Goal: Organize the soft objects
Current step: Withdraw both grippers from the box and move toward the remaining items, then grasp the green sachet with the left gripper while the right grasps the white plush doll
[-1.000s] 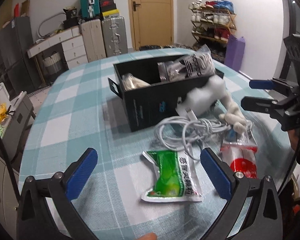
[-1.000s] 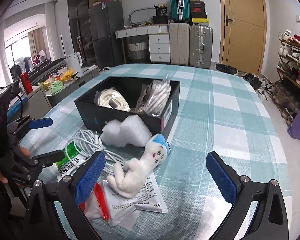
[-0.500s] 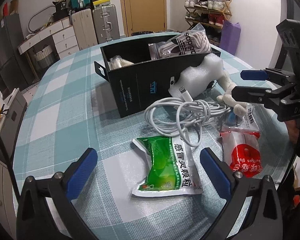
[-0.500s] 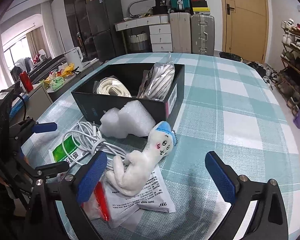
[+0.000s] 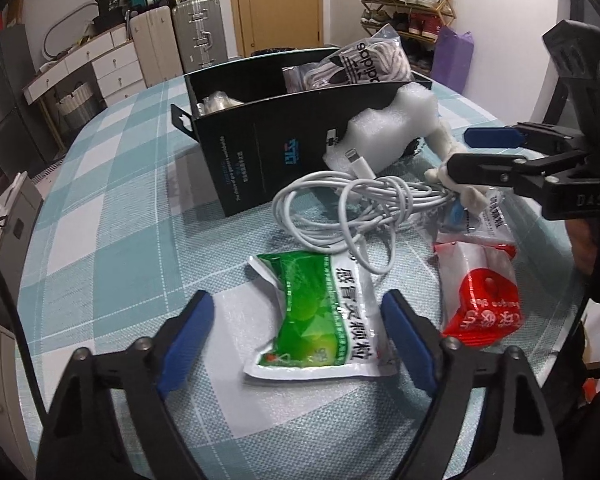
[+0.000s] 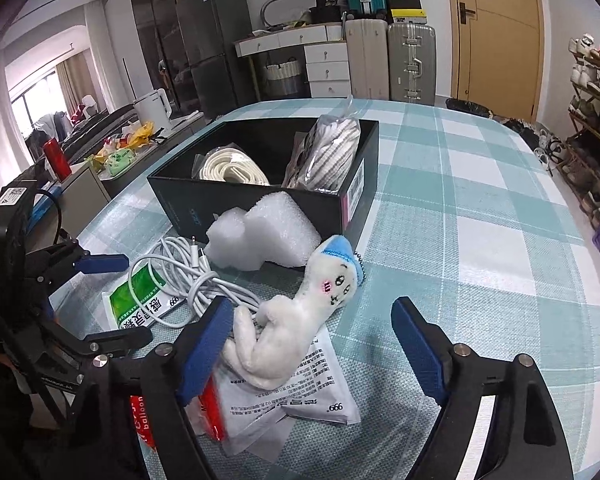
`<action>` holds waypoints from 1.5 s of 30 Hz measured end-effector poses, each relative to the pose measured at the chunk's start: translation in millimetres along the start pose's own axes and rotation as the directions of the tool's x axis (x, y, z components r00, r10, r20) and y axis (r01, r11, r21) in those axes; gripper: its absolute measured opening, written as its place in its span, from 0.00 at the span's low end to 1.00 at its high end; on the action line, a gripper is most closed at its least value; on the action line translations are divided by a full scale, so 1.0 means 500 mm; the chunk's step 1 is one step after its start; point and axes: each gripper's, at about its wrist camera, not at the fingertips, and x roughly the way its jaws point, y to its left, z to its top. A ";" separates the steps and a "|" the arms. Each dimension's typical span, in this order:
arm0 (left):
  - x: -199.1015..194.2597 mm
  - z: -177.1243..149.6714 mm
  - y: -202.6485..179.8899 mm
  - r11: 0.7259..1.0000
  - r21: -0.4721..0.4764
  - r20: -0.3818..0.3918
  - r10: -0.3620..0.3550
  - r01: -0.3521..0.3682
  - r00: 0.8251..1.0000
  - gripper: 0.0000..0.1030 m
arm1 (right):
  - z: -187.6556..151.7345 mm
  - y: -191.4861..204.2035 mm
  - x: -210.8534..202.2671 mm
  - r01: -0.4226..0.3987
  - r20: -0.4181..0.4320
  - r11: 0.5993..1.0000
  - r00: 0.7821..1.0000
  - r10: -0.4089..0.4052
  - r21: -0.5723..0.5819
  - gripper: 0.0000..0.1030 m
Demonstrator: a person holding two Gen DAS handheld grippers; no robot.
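Both sets of fingers closing, unpressed: left gripper (image 5: 296,338) should pinch the green sachet (image 5: 320,314) centrally, right gripper (image 6: 310,344) the plush toy (image 6: 296,312) at its 12 o'clock, clear of the cable (image 6: 188,276).

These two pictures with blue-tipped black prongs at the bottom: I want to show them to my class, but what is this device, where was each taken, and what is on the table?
A person holds a two-fingered claw in each hand, with a camera on each looking along its fingers. One picture is from the left claw, the other from the right claw.

On the checked tablecloth stand a black box holding bagged items, a foam block, a white cable, a green packet, a red-and-white packet and a white plush toy.

Both claws are closing, around the green packet and the toy, gripping nothing yet.
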 end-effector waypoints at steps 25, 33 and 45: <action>-0.023 -0.002 0.012 0.997 0.006 0.037 -0.078 0.078 0.996 0.32 | 0.000 -0.002 0.021 -0.091 -0.025 0.995 0.995 0.092 0.038 0.58; -0.029 -0.005 0.030 0.996 -0.019 0.044 -0.081 0.082 0.996 0.31 | 0.000 -0.006 0.023 -0.096 -0.031 0.994 0.995 0.097 0.045 0.58; -0.036 -0.011 0.042 0.996 -0.045 0.056 -0.076 0.079 0.996 0.31 | -0.005 -0.011 0.018 -0.091 -0.019 0.995 0.996 0.092 0.052 0.39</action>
